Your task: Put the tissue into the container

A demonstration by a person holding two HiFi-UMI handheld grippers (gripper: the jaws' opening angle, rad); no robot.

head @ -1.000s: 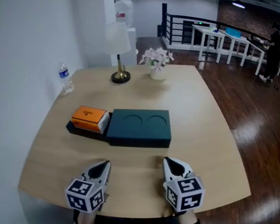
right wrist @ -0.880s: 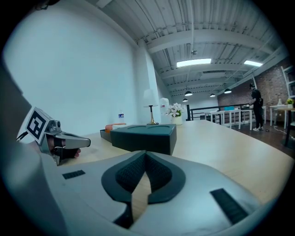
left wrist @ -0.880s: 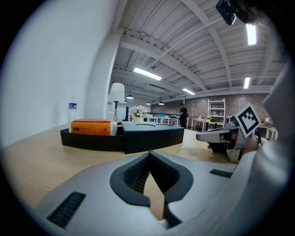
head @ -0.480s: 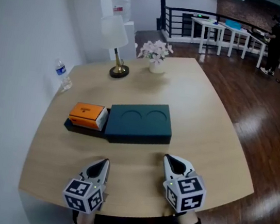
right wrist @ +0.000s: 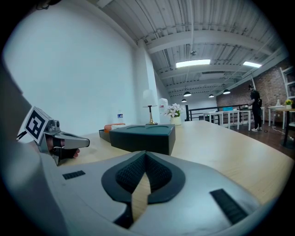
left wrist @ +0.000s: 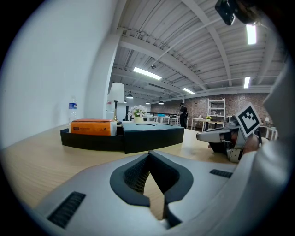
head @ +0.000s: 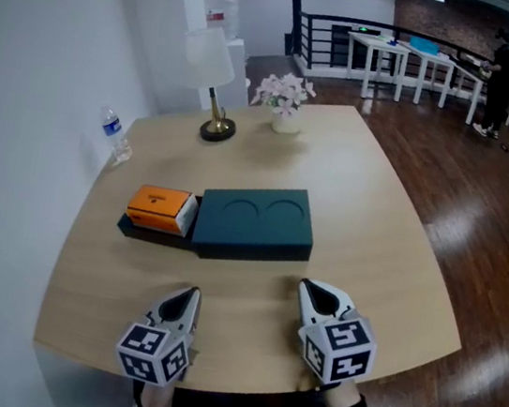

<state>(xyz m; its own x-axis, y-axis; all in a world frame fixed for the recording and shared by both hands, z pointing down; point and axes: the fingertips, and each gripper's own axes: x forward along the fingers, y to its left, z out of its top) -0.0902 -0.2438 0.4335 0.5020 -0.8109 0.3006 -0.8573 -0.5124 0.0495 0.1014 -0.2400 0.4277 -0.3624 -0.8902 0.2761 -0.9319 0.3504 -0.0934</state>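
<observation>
- The left gripper point(head: 188, 297) is positioned above the near edge of the table point(head: 360, 195), left of centre, with its tips aimed at the far side.
- In the left gripper view, the two fingers point(left wrist: 133, 173) are pressed together at the tips. A narrow gap shows only lower down, behind the tips, and nothing is between them.
- The right gripper point(head: 313, 297) is positioned beside the left one, also near the front edge, with its tips aimed the same way.
- In the right gripper view, the fingers point(right wrist: 161, 175) are closed tip to tip. They hold nothing; only the table surface shows through the slit below.
- Neither gripper touches any object. Both are well apart from the container point(head: 257, 217).
- The container is a dark teal block with two round recesses in its top face. It lies across the middle of the table, with a low black tray section at its left end.
- The tissue box point(head: 161, 209), orange with a white end, lies flat in that black tray section, just beside the teal block.
- A water bottle point(head: 116, 136) stands upright at the left edge of the table, near the wall.
- A lamp point(head: 212, 73) with a white shade and a brass base stands at the far side.
- A flower vase point(head: 286, 108) holding pale blossoms stands just to the right of the lamp.
- Beyond the table, white tables point(head: 417, 66) stand on a dark wood floor, and a person point(head: 502, 69) in dark clothing stands beside them.
</observation>
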